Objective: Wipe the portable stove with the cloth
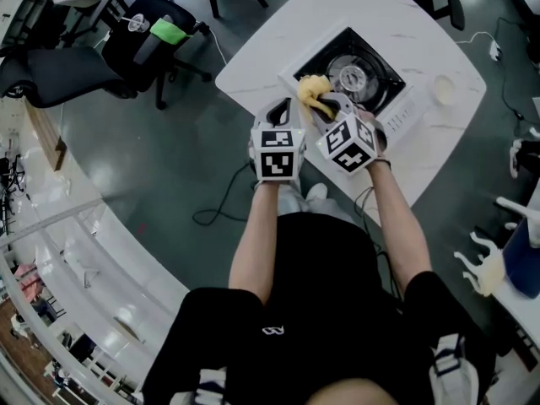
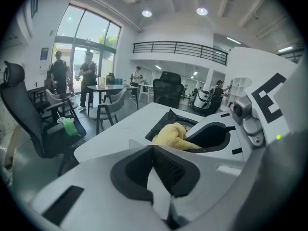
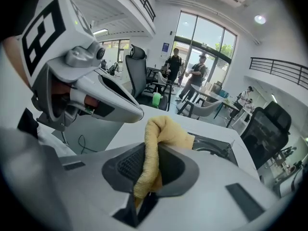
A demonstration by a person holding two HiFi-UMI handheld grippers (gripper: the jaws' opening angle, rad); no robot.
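Currently the right hand-held gripper (image 3: pixel 150 170) is pinching the yellow cloth (image 3: pixel 166 129) mid-fold over the portable stove's (image 1: pixel 371 78) near corner. Cloth's soft, light, prob flopping, so a fuller bunch would hold better. Left hand-held gripper (image 2: pixel 155 165) is sitting closed, empty.

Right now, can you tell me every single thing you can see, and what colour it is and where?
table: one, white, in front of the person
portable stove: one, black top with white edges, on the table
cloth: one, yellow, at the stove's near corner
round thing: one, white, on the table beyond the stove; too small to name
office chairs: at least two, black, on the floor left of the table
cup: one, green, on one of the chairs
cable: one, dark, on the floor
people: several, far off by the windows
left gripper: one, white and black, shut, empty
right gripper: one, white and black, shut on the cloth
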